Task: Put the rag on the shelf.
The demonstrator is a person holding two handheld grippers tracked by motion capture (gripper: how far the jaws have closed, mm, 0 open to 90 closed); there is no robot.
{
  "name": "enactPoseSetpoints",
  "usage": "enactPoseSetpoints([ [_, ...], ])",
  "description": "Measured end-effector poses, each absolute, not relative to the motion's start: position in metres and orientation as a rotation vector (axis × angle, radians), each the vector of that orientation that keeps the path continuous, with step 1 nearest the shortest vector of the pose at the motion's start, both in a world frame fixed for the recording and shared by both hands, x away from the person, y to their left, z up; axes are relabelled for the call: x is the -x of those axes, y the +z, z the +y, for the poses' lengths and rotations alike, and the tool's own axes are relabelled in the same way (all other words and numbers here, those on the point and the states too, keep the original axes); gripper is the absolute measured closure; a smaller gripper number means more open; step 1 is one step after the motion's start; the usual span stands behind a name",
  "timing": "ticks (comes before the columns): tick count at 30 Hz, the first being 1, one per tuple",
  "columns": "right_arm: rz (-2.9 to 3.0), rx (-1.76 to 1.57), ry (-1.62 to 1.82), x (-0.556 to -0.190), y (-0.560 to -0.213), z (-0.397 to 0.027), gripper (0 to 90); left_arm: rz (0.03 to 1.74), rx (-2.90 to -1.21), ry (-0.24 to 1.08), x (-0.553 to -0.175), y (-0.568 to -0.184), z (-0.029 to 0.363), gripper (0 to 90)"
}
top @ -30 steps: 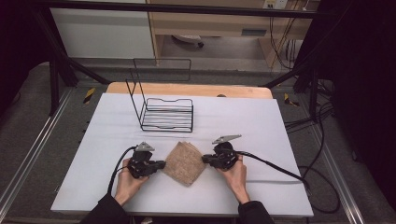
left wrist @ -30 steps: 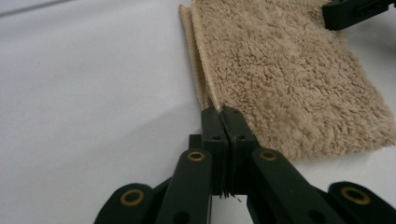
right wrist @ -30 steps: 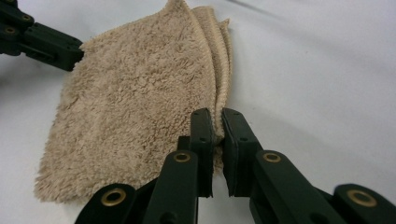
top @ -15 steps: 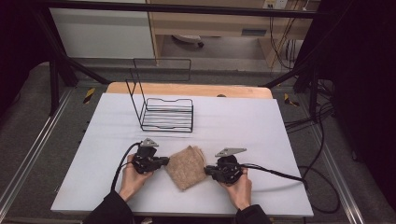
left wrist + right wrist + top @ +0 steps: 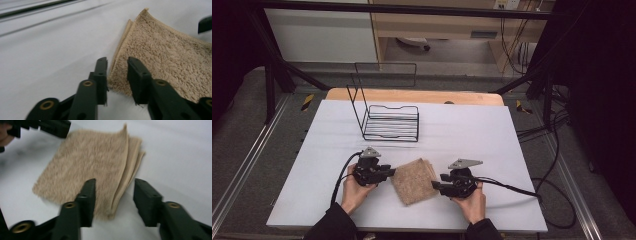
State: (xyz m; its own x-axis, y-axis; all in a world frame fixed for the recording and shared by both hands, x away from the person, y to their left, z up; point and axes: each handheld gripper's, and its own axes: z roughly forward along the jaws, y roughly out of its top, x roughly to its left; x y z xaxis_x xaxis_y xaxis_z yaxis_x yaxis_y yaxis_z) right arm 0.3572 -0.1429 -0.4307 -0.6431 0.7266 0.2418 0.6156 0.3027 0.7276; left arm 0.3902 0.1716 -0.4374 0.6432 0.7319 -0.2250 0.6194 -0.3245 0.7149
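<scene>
A folded tan towel [image 5: 414, 180] lies flat on the white table [image 5: 492, 135], directly between the two grippers. The left gripper [image 5: 385, 172] and right gripper [image 5: 438, 185] each straddle a towel edge; their jaws have just been opening and now stand parted, gripping nothing. Both sit equally close. A wire rack [image 5: 391, 122] stands well beyond, clear of them.

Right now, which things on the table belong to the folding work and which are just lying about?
In the job:
- folded tan towel, lying flat on the white table
- left gripper, jaws just opened, at the towel's left edge
- right gripper, jaws just opened, at its right corner

Lying about:
- black wire rack, standing apart behind the towel
</scene>
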Motion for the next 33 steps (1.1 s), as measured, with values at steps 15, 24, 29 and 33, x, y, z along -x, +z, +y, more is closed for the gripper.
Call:
enactPoseSetpoints([
  [15,2.439,-1.264,1.205,-0.425,-0.448,-0.117,45.6,1.026,-2.021,0.228,-0.368,-0.433,0.203,26.1],
  [24,2.494,-1.234,1.209,-0.426,-0.452,-0.112,56.7,1.035,-2.024,0.224,-0.367,-0.435,0.196,21.9],
  [29,2.546,-1.26,1.224,-0.427,-0.452,-0.108,72.9,1.051,-2.01,0.205,-0.367,-0.437,0.19,23.9],
  [33,2.555,-1.241,1.229,-0.426,-0.451,-0.108,81.9,1.087,-2.001,0.18,-0.369,-0.439,0.183,29.9],
])
